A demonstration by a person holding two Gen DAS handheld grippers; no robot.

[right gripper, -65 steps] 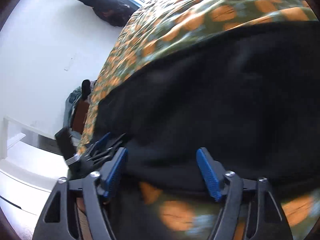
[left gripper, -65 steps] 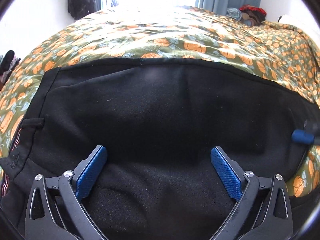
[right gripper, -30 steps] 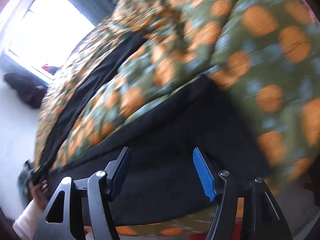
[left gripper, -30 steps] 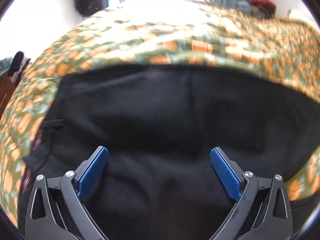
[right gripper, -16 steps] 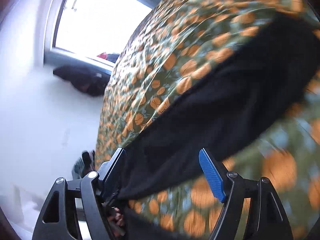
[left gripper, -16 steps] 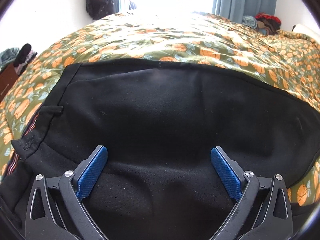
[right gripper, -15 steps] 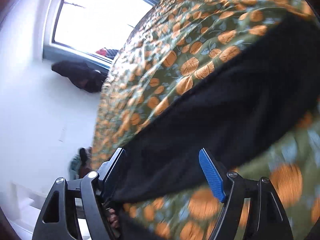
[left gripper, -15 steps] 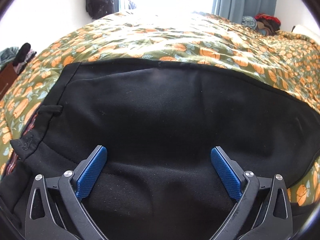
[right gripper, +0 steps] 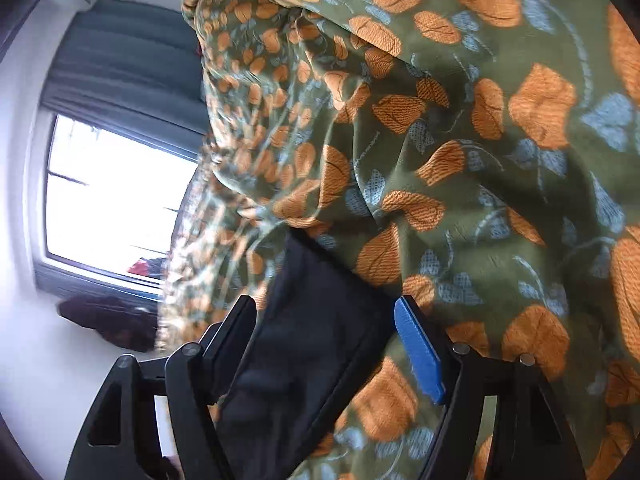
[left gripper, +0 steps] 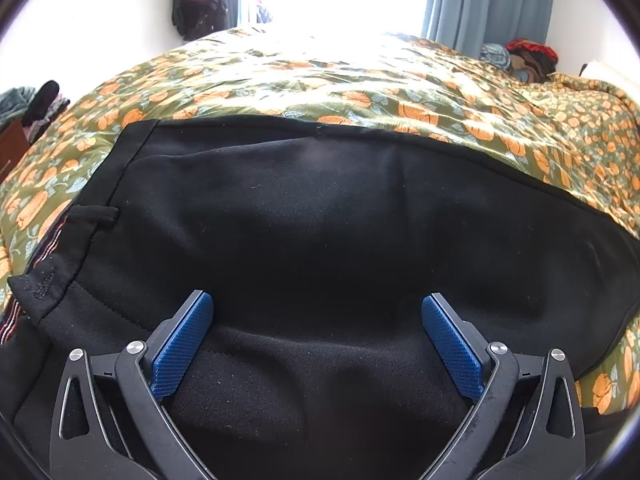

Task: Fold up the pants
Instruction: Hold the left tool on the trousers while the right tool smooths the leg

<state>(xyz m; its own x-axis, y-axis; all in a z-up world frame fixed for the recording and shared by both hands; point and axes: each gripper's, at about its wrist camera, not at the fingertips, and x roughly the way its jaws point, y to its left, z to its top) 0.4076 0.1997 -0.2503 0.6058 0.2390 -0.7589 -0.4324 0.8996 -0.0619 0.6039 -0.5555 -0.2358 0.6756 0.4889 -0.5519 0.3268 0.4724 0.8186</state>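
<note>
I am hovering the spread left hand-held gripper [left gripper: 316,344] over black fleece pants [left gripper: 320,220] lying flat, seemingly half-folded, on the orange-leaf green bed quilt [left gripper: 360,88], right hand-held gripper [right gripper: 326,344] closing emptily near their end.

The pants [left gripper: 320,220] under my left hand-held gripper [left gripper: 316,344] are matt black cloth with a soft, slightly fuzzy nap. Its pads [left gripper: 182,350] are blue, finely ribbed plastic on matt black arms with shiny metal pins. The bedspread [right gripper: 500,140] is thin woven printed cloth, faintly sheened.
</note>
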